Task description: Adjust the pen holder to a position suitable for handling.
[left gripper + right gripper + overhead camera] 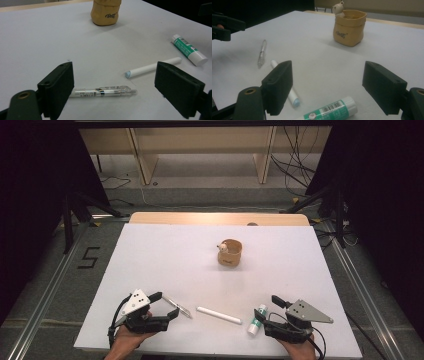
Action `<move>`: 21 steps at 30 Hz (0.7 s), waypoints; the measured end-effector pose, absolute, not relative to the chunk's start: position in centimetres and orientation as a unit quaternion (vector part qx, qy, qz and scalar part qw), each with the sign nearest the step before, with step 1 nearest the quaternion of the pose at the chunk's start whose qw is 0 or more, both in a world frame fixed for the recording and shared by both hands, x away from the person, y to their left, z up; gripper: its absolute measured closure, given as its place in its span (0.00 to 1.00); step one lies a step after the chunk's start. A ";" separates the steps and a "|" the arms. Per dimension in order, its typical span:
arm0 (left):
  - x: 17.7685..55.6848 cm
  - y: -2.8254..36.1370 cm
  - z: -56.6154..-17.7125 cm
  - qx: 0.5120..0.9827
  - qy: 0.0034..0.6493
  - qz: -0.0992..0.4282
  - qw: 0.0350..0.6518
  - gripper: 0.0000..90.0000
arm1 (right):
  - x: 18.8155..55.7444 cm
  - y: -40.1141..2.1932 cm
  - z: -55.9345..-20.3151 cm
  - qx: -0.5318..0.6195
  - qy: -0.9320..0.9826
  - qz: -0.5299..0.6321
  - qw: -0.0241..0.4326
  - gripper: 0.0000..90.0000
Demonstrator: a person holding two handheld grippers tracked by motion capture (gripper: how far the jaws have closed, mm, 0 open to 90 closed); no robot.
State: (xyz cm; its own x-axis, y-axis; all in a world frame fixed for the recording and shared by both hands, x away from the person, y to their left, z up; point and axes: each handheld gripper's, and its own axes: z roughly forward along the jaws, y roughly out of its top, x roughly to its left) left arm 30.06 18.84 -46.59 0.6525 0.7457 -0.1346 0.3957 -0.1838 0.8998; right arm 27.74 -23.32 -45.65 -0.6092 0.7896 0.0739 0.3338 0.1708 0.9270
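on the white surface (pixel 150 255), the left gripper (pixel 113 82) stood with fingers wide apart around a clear pen (pixel 103 92), the right gripper (pixel 327 87) likewise over a glue stick (pixel 332 110), seemingly poised to grasp.

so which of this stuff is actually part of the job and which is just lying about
In the job:
- clear plastic pen, between the open left gripper jaws
- green-and-white glue stick, before the open right gripper

Lying about:
- white cylindrical marker
- tan pouch-shaped holder with a small bear figure
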 end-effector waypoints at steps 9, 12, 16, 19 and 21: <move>30.1 18.8 -46.6 0.750 0.381 0.171 0.513 0.17 | 27.8 -23.3 -45.6 0.384 0.733 0.516 0.221 0.28; 30.1 18.8 -46.6 0.751 0.381 0.172 0.512 0.17 | 28.1 -23.2 -45.5 0.382 0.734 0.515 0.224 0.28; 30.1 18.8 -46.6 0.752 0.380 0.171 0.511 0.17 | 28.7 -23.2 -45.0 0.386 0.737 0.507 0.225 0.29; 30.2 18.7 -46.7 0.754 0.379 0.171 0.509 0.17 | 29.3 -23.2 -44.7 0.386 0.741 0.502 0.222 0.29; 30.2 18.7 -46.7 0.754 0.380 0.172 0.507 0.17 | 30.2 -23.3 -44.6 0.390 0.747 0.487 0.228 0.30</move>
State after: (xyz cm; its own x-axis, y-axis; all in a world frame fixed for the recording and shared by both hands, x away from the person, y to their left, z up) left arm 30.23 18.66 -46.74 0.6531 0.7467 -0.1262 0.3987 -0.1973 0.8956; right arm 30.16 -23.28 -44.55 -0.5908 0.8059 0.0389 0.3611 0.2209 0.9060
